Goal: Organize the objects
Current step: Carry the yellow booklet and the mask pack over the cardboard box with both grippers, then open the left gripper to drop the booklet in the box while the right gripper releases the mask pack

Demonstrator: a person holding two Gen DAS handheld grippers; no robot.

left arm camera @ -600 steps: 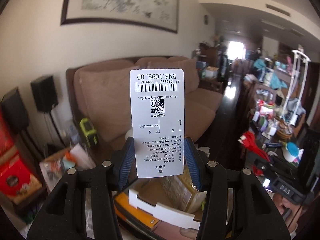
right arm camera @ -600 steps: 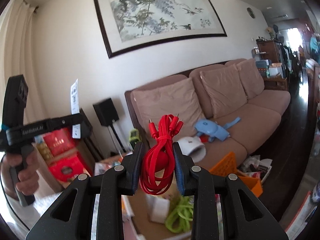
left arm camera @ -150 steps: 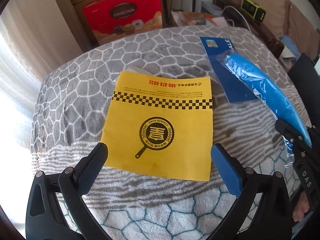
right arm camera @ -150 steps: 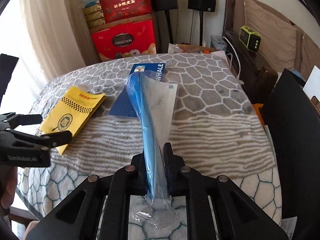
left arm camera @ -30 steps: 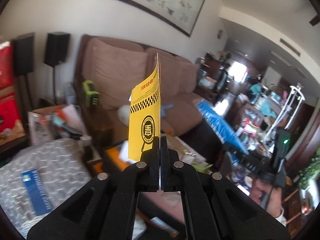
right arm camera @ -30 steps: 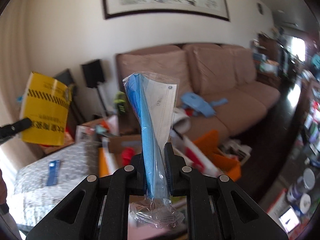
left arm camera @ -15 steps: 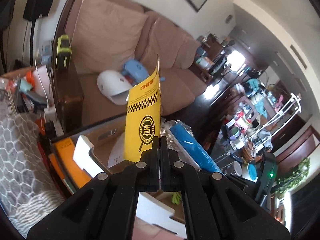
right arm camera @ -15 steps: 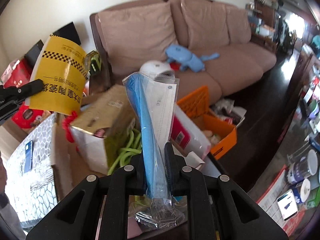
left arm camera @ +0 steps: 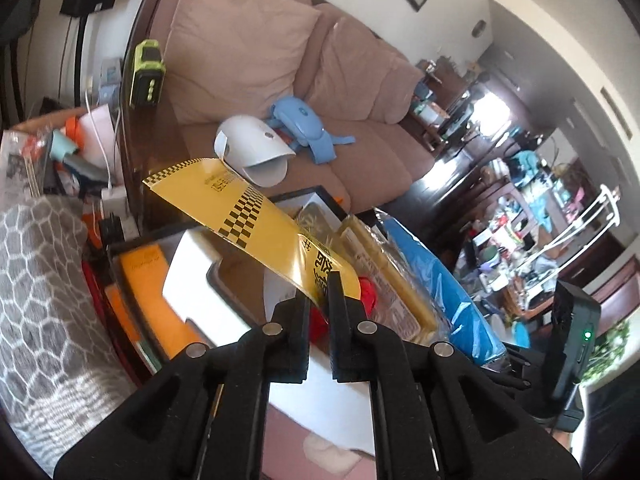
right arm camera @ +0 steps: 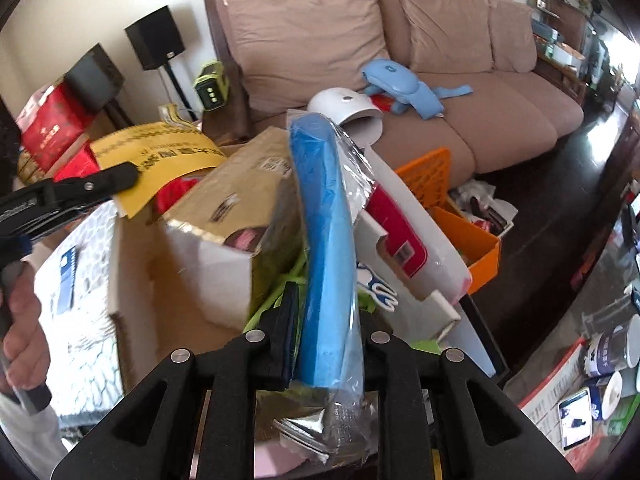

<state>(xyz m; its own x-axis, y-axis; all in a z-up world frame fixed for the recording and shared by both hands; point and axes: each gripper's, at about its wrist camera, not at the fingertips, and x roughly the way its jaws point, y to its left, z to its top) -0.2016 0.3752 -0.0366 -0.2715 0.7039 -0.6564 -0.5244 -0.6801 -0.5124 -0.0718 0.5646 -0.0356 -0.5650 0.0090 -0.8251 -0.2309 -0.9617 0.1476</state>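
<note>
My left gripper (left arm camera: 319, 280) has parted its jaws a little, and the yellow leaflet (left arm camera: 248, 220) is tipping flat to the left between them, over the open cardboard box (left arm camera: 192, 276). The leaflet also shows in the right wrist view (right arm camera: 160, 152), beside the left gripper's fingers (right arm camera: 116, 178). My right gripper (right arm camera: 326, 300) has opened a gap around the blue item in a clear plastic bag (right arm camera: 328, 248), which leans left over the box contents. The bag also shows in the left wrist view (left arm camera: 436, 288).
The box (right arm camera: 132, 276) holds a gold carton (right arm camera: 236, 208), green cables (right arm camera: 288, 280), a red bundle (left arm camera: 366, 292) and a white and red package (right arm camera: 400, 236). An orange crate (right arm camera: 460, 232) stands by the brown sofa (right arm camera: 440, 60). The patterned blanket (left arm camera: 36, 280) lies left.
Both grippers lowered over the box. The left jaws parted and the leaflet tipped from upright to nearly flat. The right jaws widened and the blue bag tilted left.
</note>
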